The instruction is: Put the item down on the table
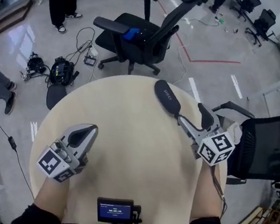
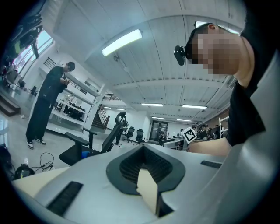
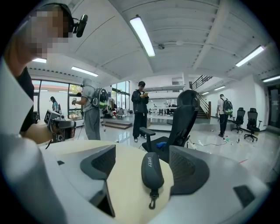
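A dark oblong zip case (image 1: pixel 166 98) lies flat on the round beige table (image 1: pixel 124 148) near its far right edge. In the right gripper view the case (image 3: pixel 152 168) rests on the tabletop between the two jaws, its clip end toward the camera, and neither pad touches it. My right gripper (image 1: pixel 191 117) sits just behind the case, open wide (image 3: pixel 146 175). My left gripper (image 1: pixel 82 136) rests low on the table's left side, shut with nothing in it; in its own view the left gripper (image 2: pixel 146 175) shows only a thin wedge of table between the pads.
A small screen device (image 1: pixel 115 210) stands at the table's near edge. A black office chair (image 1: pixel 140 36) is just beyond the table, another chair (image 1: pixel 264 147) at the right. Cables and gear (image 1: pixel 58 69) lie on the floor at left, where people stand.
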Motion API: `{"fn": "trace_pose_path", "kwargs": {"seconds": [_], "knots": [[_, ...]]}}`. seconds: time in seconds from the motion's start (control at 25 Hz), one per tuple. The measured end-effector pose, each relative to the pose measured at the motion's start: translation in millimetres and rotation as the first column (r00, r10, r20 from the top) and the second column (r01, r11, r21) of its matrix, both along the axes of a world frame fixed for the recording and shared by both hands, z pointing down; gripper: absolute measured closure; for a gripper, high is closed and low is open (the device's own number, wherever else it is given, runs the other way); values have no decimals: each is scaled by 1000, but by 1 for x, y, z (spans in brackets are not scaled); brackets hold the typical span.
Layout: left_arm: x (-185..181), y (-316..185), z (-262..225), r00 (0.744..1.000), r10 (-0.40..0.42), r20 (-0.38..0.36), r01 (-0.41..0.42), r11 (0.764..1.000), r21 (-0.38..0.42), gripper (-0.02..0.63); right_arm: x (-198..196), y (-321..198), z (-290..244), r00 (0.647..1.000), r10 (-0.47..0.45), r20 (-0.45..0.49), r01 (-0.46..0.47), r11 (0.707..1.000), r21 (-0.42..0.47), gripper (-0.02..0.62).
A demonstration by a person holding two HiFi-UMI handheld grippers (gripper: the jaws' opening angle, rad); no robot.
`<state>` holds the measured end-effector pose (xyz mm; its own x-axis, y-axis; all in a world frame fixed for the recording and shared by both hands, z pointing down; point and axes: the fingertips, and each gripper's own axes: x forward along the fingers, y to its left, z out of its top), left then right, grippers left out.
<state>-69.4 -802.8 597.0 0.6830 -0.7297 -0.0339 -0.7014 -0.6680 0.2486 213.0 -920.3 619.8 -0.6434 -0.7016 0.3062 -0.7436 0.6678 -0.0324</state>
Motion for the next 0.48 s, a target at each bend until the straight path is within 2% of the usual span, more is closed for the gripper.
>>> {"fn": "trace_pose_path", "kwargs": {"seconds": [0.2,0.28,0.48], "knots": [[-16,48,-53,999,-18,37,17,1000,18,604,17,62,-71,994,10,113,-10,1000,-2,216],[-22,66,-79,999,-22,40,21,999,29,604,20,87,-102,989,21,146,-23,1000,17,317],[-39,114,-138,999,-26,34,24,998,64,604,20,150,-162,987,40,153,-48,997,52,468]]}}
